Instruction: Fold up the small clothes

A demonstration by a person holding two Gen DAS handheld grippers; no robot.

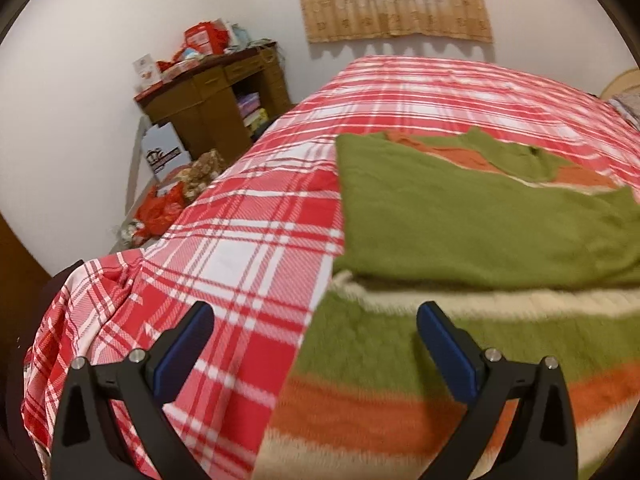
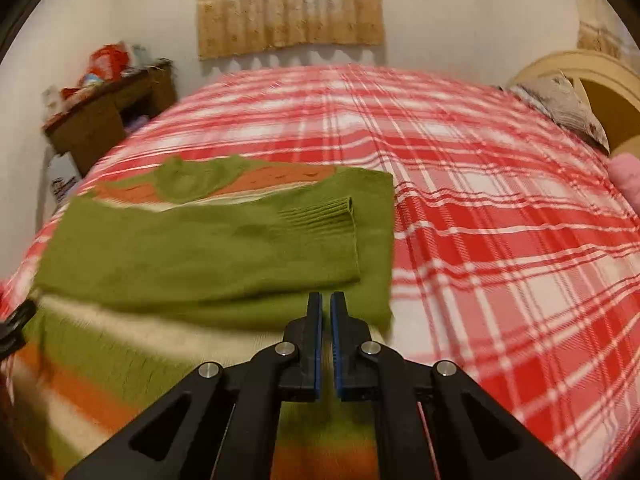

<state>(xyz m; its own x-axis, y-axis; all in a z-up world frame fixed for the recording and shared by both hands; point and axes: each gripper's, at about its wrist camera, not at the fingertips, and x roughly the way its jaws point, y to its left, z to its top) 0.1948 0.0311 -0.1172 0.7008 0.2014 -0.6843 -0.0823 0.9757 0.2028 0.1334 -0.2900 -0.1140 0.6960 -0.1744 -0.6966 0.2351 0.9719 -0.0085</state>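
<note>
Sweater [image 2: 208, 256], green knit with orange and cream stripes, lies flat on the bed [image 2: 500, 220], left of centre in the right wrist view. Both sleeves are folded across the chest; 1 ribbed cuff [image 2: 320, 216] ends near the sweater's right edge. Collar [image 2: 180, 178] is at the far end, striped hem [image 1: 400, 400] nearest me.

Right gripper [image 2: 326, 320] hangs over the near right part of the sweater. Its jaws are almost together, only a thin slit between the blue pads [image 2: 318, 344]. I see no cloth in that slit, though I cannot rule out a pinch of hem below the tips.

Left gripper [image 1: 316, 320] has its jaws wide apart, holding nothing, straddling the sweater's left edge where knit meets the plaid bedspread [image 1: 240, 220].

I judge the next step to be the hem-to-collar fold.

Risks as I read them:
- Left jaws catching bedspread along with the hem, since they span both; that would drag the plaid up into the fold.
- Right jaws closing on 1 layer only, so the lower layer lags and the fold skews.
- Lifting 1 corner sooner than the other could slide the loose sleeves off the chest.

Beyond: cluttered wooden desk [image 1: 216, 92] at far left, curtain [image 1: 396, 0] on the far wall, headboard [image 2: 592, 84] at right.
</note>
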